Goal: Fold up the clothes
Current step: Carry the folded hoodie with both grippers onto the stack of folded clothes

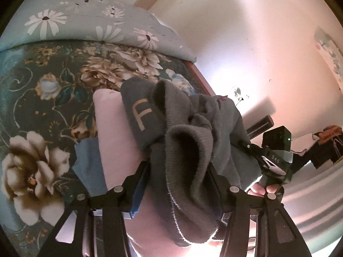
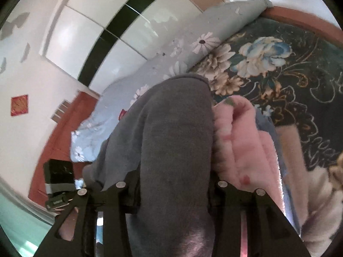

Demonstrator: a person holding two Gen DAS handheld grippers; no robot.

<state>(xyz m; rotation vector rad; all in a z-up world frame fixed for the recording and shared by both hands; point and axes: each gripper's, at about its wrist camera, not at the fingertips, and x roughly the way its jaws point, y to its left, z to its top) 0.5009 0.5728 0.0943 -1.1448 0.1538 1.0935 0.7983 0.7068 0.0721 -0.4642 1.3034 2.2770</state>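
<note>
A grey knit garment [image 1: 182,141] with a tan letter F hangs bunched between the fingers of my left gripper [image 1: 178,182], which is shut on it above the bed. The same grey garment [image 2: 171,150] fills the right wrist view, and my right gripper [image 2: 171,192] is shut on it. The right gripper's body [image 1: 276,156] shows at the right of the left wrist view, close behind the cloth. The left gripper's body [image 2: 60,184] shows at the lower left of the right wrist view. A pink fleece garment [image 2: 242,141] lies under the grey one; it also shows in the left wrist view [image 1: 115,132].
The bed has a dark teal floral cover [image 1: 42,90] and a pale blue daisy quilt [image 1: 85,23] along its far side. A blue cloth [image 1: 90,162] lies beside the pink one. A white wardrobe [image 2: 96,34] and wall stand beyond the bed.
</note>
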